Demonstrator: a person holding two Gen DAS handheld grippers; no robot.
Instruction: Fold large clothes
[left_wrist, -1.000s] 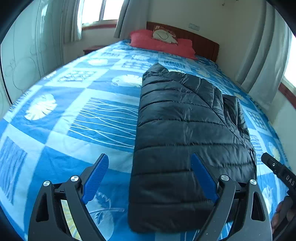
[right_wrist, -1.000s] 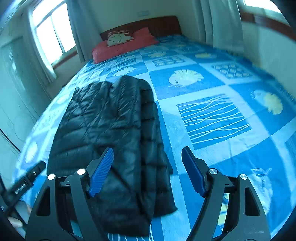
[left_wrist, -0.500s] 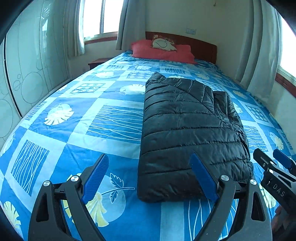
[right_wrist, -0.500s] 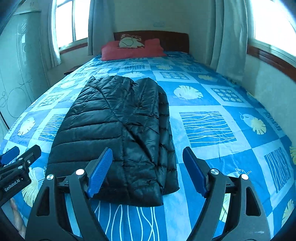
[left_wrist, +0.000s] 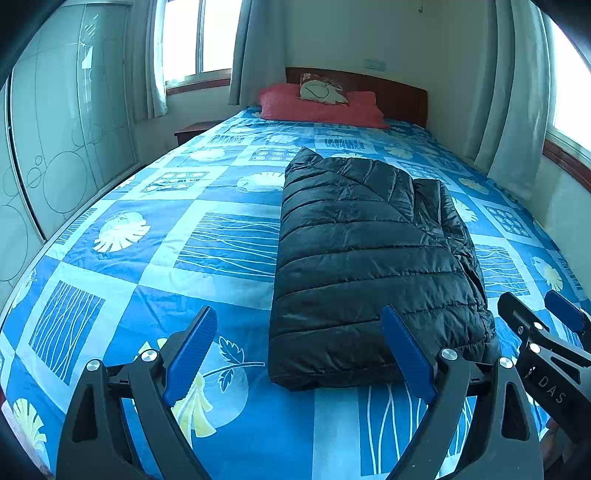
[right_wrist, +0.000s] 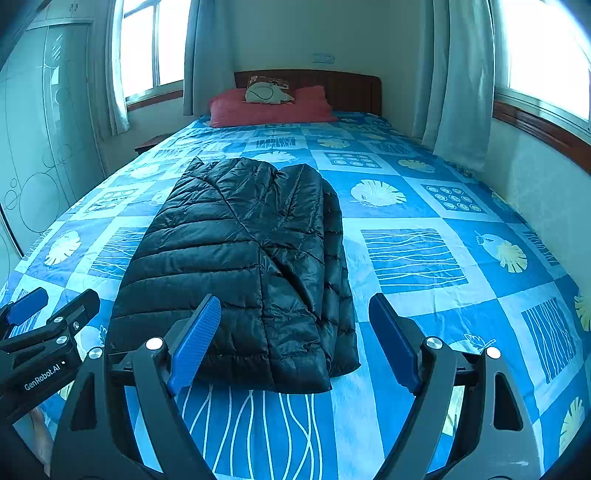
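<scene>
A black quilted puffer jacket (left_wrist: 369, 258) lies folded into a long narrow shape on the blue patterned bedspread (left_wrist: 166, 258); it also shows in the right wrist view (right_wrist: 240, 266). My left gripper (left_wrist: 299, 354) is open and empty, held back above the foot of the bed, with the jacket's near edge ahead of its right finger. My right gripper (right_wrist: 295, 339) is open and empty, also held back from the jacket's near edge. Each gripper shows in the other's view: the right one (left_wrist: 546, 332), the left one (right_wrist: 51, 314).
Red pillows (left_wrist: 317, 107) and a wooden headboard (right_wrist: 343, 88) stand at the far end of the bed. A glass wardrobe door (left_wrist: 66, 147) runs along the left. A wall with curtains (right_wrist: 461, 92) and a window borders the right side.
Both grippers have pulled back and up from the jacket, so more of the bed and room shows. Both have stayed open; the jacket has not moved.
</scene>
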